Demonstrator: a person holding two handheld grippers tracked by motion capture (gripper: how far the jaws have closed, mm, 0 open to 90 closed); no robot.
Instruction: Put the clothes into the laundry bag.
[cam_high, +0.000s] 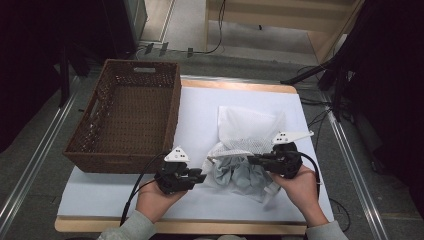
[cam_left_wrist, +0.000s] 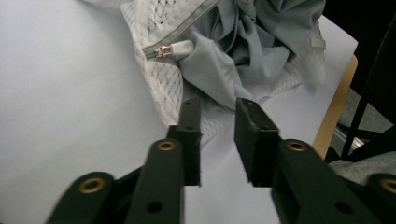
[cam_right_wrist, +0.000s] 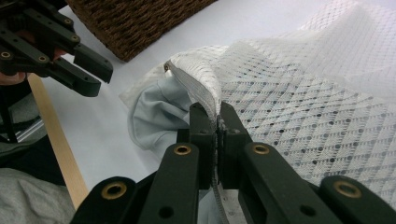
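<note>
1. Mesh laundry bag (cam_high: 247, 131) lies on the white sheet (cam_high: 200, 107) toward the table's right edge, its mouth toward the near edge, grey garment (cam_high: 240, 172) bulging out of it.
2. Right gripper (cam_high: 252, 160) is clamped on the bag's zipper rim, lifting it.
3. Left gripper (cam_high: 200, 176) sits just left of the garment, jaws a little apart, nothing between them.
4. Step in hand, as I judge it: stuffing the garment inside.
5. Next, the left gripper should pinch the loose cloth and push it deeper; the wicker basket (cam_high: 127, 115) waits at the left edge.
</note>
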